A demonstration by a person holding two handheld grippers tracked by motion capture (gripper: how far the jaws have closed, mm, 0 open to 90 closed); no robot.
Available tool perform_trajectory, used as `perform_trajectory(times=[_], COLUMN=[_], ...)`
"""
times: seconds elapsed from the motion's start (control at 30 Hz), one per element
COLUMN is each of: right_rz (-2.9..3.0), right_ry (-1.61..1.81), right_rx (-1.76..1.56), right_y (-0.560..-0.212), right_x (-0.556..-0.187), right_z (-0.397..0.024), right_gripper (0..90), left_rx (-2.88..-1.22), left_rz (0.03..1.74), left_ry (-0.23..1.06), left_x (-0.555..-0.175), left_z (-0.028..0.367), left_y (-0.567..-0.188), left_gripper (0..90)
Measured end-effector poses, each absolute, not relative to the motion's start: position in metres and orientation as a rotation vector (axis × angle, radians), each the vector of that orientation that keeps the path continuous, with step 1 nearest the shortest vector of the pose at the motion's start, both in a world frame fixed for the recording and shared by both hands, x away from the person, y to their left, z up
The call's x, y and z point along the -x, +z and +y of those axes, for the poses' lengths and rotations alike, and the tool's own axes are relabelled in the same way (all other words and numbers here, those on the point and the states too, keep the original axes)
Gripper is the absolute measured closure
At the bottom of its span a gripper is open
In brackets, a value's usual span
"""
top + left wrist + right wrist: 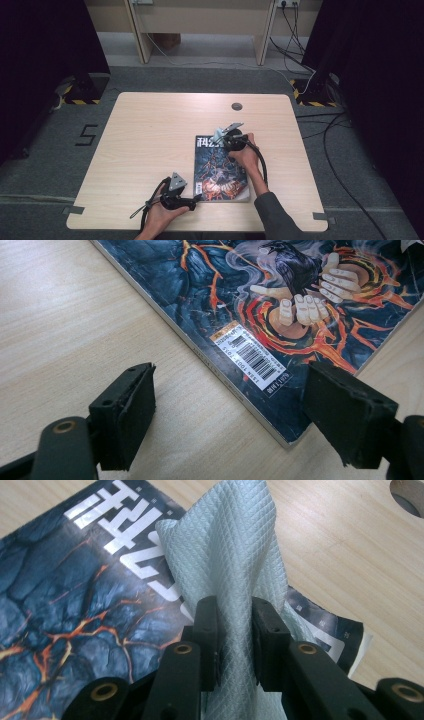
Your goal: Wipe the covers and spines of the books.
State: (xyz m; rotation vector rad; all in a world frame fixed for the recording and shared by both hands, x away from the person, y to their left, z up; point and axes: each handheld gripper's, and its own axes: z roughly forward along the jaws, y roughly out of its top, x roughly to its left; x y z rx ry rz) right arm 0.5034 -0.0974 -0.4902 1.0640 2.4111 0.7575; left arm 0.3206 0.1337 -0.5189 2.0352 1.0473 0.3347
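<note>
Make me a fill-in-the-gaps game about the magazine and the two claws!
1. The right claw is shut on a pale, quilted ____.
2. The left claw has its jaws ____, with nothing between them.
3. The white sticker near the magazine's corner carries a ____.
4. The magazine lies flat on a wooden ____.

Missing words: cloth; open; barcode; table

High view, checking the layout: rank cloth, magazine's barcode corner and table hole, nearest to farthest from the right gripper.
1. Cloth: pinched in the right gripper, over the magazine's top edge.
2. Table hole: just beyond, toward the far edge.
3. Barcode corner: near-left, by the left gripper.
</note>
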Motion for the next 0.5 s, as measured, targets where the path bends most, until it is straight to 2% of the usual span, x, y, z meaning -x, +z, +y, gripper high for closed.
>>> perform_trajectory(times=[0.17,0.5], right_rz=[2.398,2.459], right_ry=[0.748,0.811], right_rx=[-1.096,-0.990], right_y=[-0.490,-0.492], right_x=[-0.508,-0.501], right_z=[-0.093,-0.054], right_gripper=[76.0,76.3], left_rx=[-2.039,-2.044], left_rz=[1.040,1.037], left_ry=[0.329,0.325], left_x=[-0.322,-0.322], left_z=[0.134,0.135], left_y=[-0.519,-0.519], left_gripper=[20.4,20.3])
